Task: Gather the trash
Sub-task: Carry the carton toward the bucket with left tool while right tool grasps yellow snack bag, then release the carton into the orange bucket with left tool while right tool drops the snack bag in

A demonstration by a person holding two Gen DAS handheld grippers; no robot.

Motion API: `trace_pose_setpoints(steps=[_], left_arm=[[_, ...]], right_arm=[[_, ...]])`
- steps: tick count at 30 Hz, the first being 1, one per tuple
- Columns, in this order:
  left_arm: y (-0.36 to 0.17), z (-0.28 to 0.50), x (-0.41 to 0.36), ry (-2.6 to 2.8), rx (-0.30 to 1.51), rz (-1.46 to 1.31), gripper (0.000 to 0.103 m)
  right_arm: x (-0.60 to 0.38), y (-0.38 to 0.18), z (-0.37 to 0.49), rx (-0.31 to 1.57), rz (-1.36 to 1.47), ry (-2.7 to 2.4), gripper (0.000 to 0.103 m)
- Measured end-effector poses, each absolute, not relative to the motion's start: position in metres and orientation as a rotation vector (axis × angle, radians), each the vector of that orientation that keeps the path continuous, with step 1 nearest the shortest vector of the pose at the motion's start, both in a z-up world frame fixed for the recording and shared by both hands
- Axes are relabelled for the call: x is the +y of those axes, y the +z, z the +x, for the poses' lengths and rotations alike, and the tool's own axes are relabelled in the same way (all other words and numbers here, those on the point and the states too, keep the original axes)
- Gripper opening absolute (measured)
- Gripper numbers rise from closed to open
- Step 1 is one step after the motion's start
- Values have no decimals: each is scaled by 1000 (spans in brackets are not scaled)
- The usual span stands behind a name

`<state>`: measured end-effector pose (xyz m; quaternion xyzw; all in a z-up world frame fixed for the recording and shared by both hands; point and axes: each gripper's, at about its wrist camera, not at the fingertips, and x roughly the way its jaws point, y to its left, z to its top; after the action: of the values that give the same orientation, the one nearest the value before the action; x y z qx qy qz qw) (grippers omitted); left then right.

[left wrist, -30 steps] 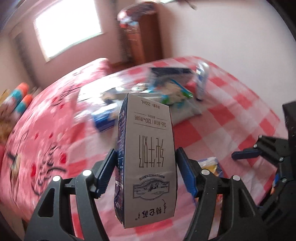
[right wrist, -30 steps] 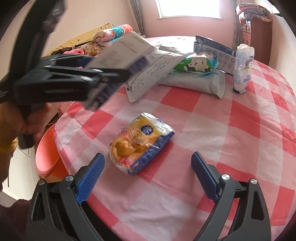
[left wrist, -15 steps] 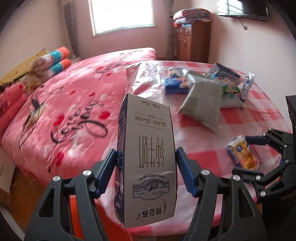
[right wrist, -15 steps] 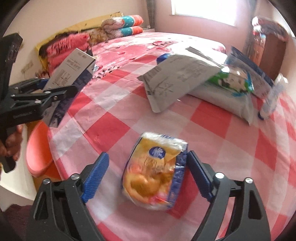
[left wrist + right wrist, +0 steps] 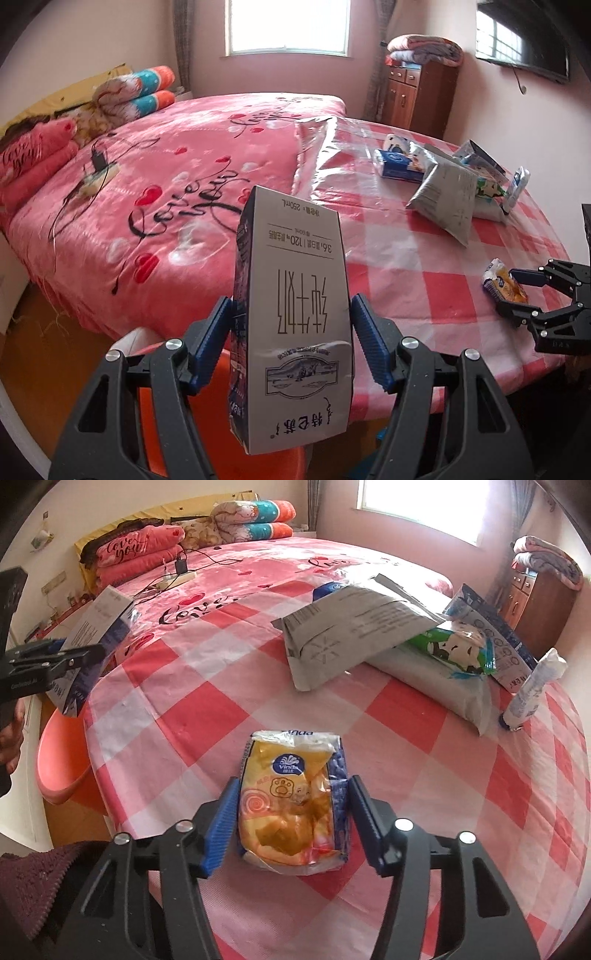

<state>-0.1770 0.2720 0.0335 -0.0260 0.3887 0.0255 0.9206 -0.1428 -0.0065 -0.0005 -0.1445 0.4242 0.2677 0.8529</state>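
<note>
My left gripper is shut on a grey milk carton, held upside down past the table's left edge, above an orange bin. The carton also shows in the right wrist view over the bin. My right gripper is shut on a yellow tissue pack lying on the red-checked table. The pack also shows in the left wrist view.
A grey mailer bag, a green snack bag, a blue-white pouch and a small white bottle lie at the table's far side. A pink bed stands beside the table. A wooden cabinet is behind.
My left gripper has swung the carton away from the table to above the orange bin. My right gripper has moved onto the tissue pack and closed on it.
</note>
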Motion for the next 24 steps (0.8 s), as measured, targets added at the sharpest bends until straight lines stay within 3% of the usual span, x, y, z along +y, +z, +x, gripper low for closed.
trace_pose_setpoints(steps=[3,8,24], left_arm=[[30,-184,280,74,798,-78,67],[30,-198,295,129,785,-111,67],[11,-264,367,427,824,-226,67]], right_arm=[[-3,1,-142,892,-308,569,52],[10,8,-138,881,-294,591,37],[163,69,-162,882,-175,1163,34]])
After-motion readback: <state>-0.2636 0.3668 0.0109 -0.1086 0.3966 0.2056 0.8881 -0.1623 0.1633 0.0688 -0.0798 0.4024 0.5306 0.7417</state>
